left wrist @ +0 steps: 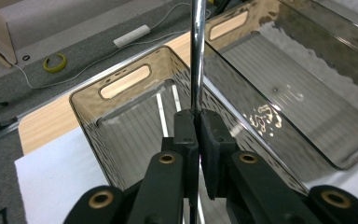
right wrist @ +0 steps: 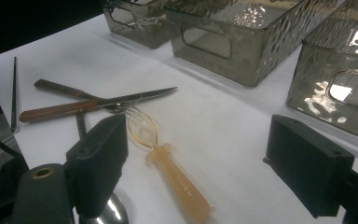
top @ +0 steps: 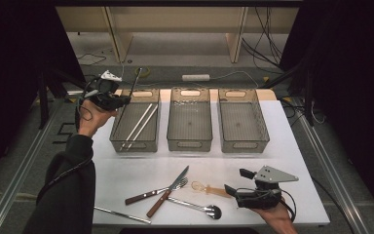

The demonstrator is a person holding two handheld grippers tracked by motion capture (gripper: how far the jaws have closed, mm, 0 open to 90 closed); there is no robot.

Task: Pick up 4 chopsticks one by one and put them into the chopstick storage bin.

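Observation:
My left gripper (top: 121,100) is shut on a metal chopstick (top: 136,80), which rises past the jaws above the far left corner of the left smoky bin (top: 134,146). In the left gripper view the closed pads (left wrist: 196,116) pinch that chopstick (left wrist: 197,56) over the bin's rim (left wrist: 81,100). Two more chopsticks (top: 141,124) lie inside the bin. My right gripper (top: 237,181) stands open near the table's front right, with nothing between its jaws. In the right gripper view (right wrist: 205,149) an amber plastic spoon (right wrist: 168,163) lies on the table just beyond the jaws.
Middle bin (top: 190,141) and right bin (top: 243,145) hold nothing. At the front lie a wooden-handled knife (top: 168,192), a fork (top: 151,193), a metal spoon (top: 199,207) and another chopstick (top: 121,214). The amber spoon (top: 209,188) lies beside the right gripper.

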